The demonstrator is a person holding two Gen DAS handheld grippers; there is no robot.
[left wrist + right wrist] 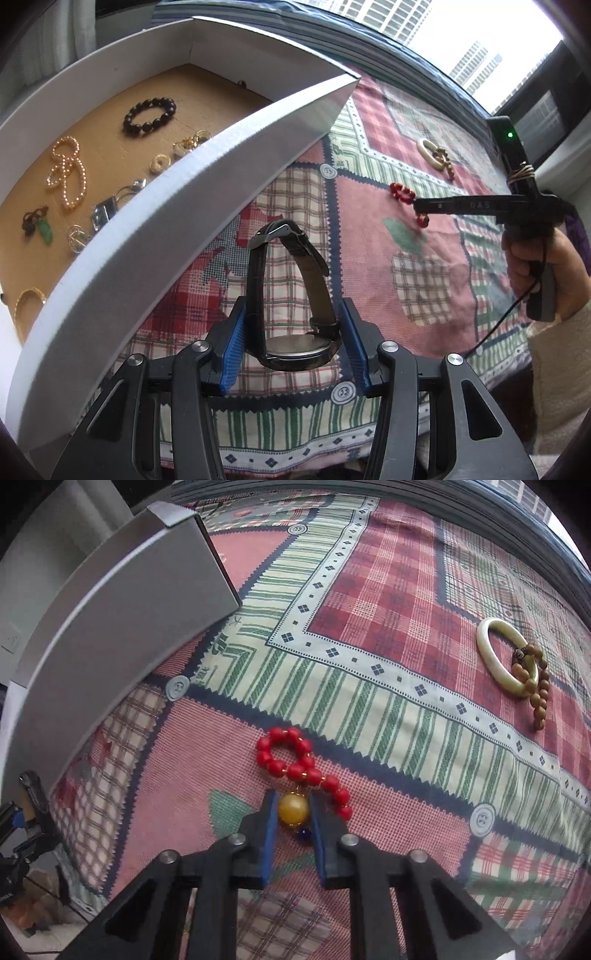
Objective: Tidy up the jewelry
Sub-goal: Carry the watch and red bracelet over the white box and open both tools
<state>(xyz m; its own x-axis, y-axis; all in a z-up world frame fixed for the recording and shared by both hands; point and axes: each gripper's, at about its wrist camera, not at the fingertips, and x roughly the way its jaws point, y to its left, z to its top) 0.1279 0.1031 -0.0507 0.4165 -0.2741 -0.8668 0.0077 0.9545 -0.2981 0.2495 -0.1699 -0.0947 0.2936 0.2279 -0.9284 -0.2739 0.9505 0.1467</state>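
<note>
Beside the white box (207, 192) wall, a black watch (291, 295) is pinched by the left tool (293, 343) above open quilt (369, 602). The red bead bracelet (295, 760) lies on the quilt; its amber bead (293, 808) is pinched by the right tool (293, 812). The pale bangle (495, 653) lies well apart.

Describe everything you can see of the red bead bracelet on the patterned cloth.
The red bead bracelet is a string of round, matt red beads with tiny gold spacers, twisted into a small loop plus a curving tail. A larger amber-yellow bead and a small dark blue bead hang from it. It lies flat on the cloth. The right tongs are shut on the yellow bead.
</note>
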